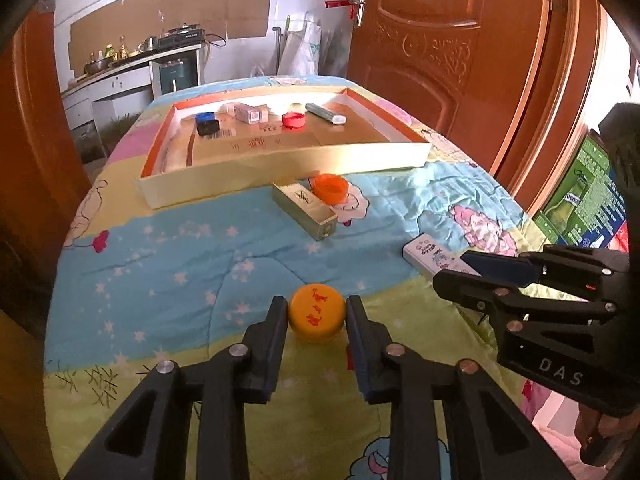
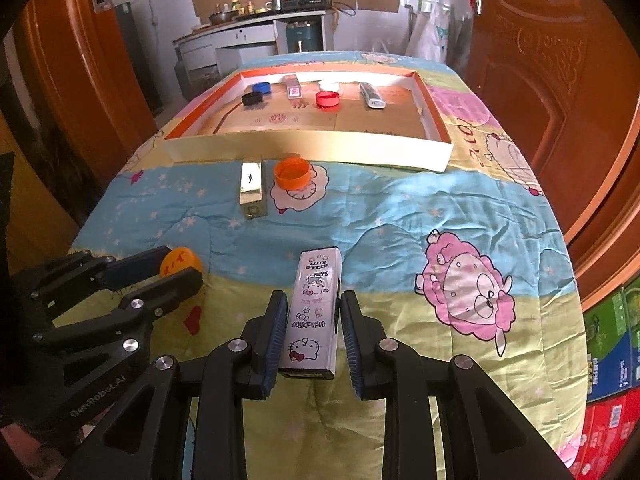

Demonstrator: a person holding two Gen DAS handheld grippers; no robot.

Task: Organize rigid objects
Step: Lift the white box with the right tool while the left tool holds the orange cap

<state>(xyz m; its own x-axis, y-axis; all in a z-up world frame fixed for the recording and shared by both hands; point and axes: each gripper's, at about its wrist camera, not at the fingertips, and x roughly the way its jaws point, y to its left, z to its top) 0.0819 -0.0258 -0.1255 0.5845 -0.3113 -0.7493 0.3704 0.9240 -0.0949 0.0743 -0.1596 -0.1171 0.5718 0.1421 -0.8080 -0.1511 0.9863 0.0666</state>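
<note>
My left gripper (image 1: 316,312) has its two fingers around a yellow-orange bottle cap (image 1: 316,317) on the quilt; the pads touch its sides. My right gripper (image 2: 313,312) straddles a white Hello Kitty box (image 2: 314,312) lying lengthwise between the fingers, which touch or nearly touch its sides. In the left wrist view the right gripper (image 1: 464,270) sits at the right over that box (image 1: 434,257). In the right wrist view the left gripper (image 2: 182,270) holds the cap (image 2: 180,261) at the left.
A shallow cardboard tray (image 1: 280,172) at the far end holds blue, black and red caps, a small box and a silver tube. A gold box (image 1: 306,210) and an open orange cap (image 1: 329,188) lie in front of it. Wooden doors flank the table.
</note>
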